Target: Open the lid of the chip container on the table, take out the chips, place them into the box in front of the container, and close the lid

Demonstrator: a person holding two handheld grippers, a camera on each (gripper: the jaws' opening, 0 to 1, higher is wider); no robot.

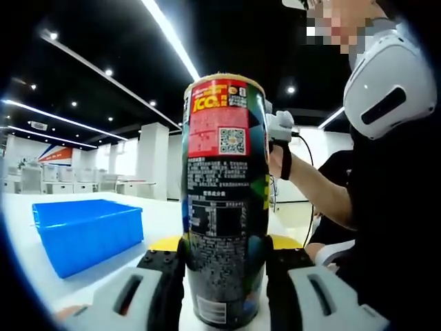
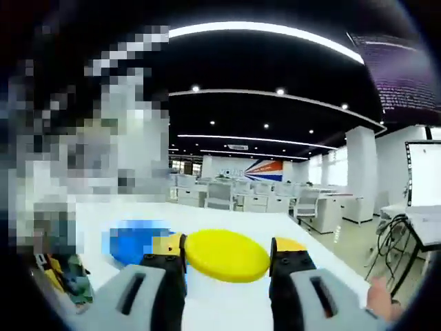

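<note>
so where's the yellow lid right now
In the right gripper view, the round yellow plastic lid sits between the right tongs, above the white table, right of the blue box.

A white tabletop (image 1: 162, 217) carried everything. Far behind stood rows of white desks (image 2: 275, 200), a white pillar (image 1: 153, 158), and ceiling light strips (image 2: 275, 31).

Looks like a big open-plan office or lab hall. Dark ceiling w/ long LED light strips (image 1: 172, 38) and small round spotlights. White square columns (image 1: 153, 160) across the floor. Rows of white desks w/ chairs (image 2: 227, 195) in the bkgd (monitors too small to make out). Red-white-blue graphic on the far wall (image 2: 258, 169). Large white worktable (image 2: 227, 296) up front, plus a white partition board (image 2: 422, 172) and loose cables (image 2: 393, 241) at 1 side.
</note>
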